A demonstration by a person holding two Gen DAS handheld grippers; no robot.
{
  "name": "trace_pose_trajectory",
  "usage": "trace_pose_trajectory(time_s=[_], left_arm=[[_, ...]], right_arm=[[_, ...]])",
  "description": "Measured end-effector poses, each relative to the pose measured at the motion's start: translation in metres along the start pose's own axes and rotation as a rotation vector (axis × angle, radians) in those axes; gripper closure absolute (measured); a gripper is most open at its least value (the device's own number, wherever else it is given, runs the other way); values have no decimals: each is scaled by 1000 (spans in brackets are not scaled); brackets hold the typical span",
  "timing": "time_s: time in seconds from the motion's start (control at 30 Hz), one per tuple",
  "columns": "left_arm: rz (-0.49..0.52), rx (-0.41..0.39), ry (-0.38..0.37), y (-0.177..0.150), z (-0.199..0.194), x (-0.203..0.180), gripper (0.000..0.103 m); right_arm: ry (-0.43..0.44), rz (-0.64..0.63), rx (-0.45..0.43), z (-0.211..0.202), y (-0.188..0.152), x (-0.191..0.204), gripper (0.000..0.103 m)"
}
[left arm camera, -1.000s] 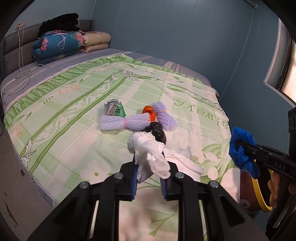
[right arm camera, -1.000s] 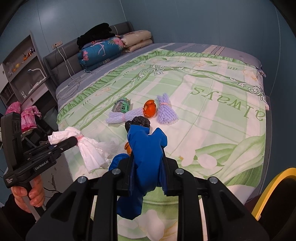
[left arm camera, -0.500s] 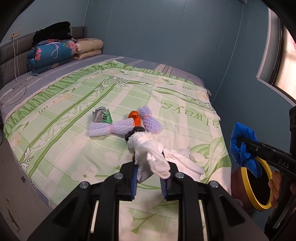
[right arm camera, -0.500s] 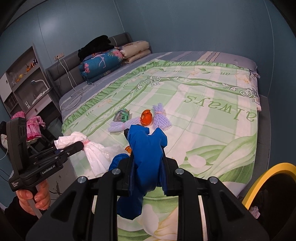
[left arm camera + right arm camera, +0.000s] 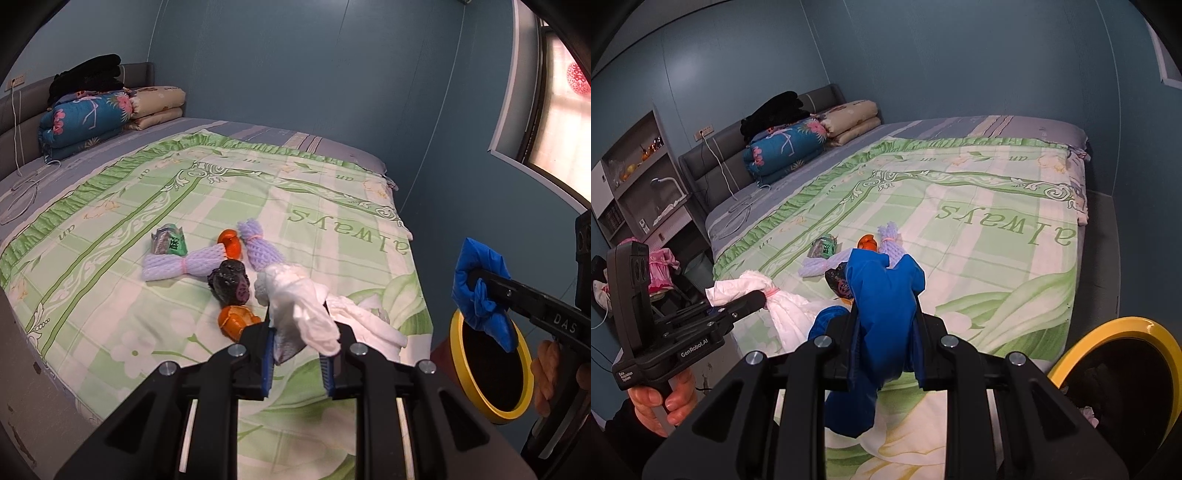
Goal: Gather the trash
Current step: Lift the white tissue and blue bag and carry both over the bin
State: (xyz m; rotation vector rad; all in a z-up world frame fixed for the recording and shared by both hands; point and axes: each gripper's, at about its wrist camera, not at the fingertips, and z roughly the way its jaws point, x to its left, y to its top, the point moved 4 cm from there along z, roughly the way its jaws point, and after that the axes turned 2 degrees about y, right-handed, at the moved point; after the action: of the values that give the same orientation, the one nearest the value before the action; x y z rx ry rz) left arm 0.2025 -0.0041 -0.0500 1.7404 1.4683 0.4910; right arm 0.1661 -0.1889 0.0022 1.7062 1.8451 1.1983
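Observation:
My left gripper (image 5: 297, 354) is shut on a white crumpled bag (image 5: 299, 299) and holds it above the near edge of the bed; the gripper also shows in the right wrist view (image 5: 753, 299). My right gripper (image 5: 884, 354) is shut on a blue plastic bag (image 5: 882, 295); in the left wrist view this gripper (image 5: 476, 277) hangs over a yellow-rimmed bin (image 5: 491, 369). On the green bedspread (image 5: 129, 295) lie a black bag (image 5: 229, 282), two purple foam nets (image 5: 184, 264), two orange pieces (image 5: 236, 321), a green wrapper (image 5: 170, 242) and white paper (image 5: 365, 321).
Folded quilts and pillows (image 5: 107, 114) are stacked at the head of the bed. A shelf unit (image 5: 639, 177) stands left of the bed. The bin rim (image 5: 1126, 328) is at the right beside the bed. A window (image 5: 561, 110) is at the right.
Both grippers have drawn back and up from the bed with their bags. The yellow bin has come into fuller view under the blue bag.

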Motion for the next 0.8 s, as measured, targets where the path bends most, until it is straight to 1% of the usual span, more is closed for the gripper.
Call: trace_pose_trajectory(time_s=[0.4, 0.8], left_arm=[[40, -9, -48, 3, -6, -40, 84], [78, -29, -82, 8, -15, -72, 84]], right_arm=[[-21, 26, -54, -36, 1, -18, 82], [-46, 59, -109, -69, 1, -39, 82]])
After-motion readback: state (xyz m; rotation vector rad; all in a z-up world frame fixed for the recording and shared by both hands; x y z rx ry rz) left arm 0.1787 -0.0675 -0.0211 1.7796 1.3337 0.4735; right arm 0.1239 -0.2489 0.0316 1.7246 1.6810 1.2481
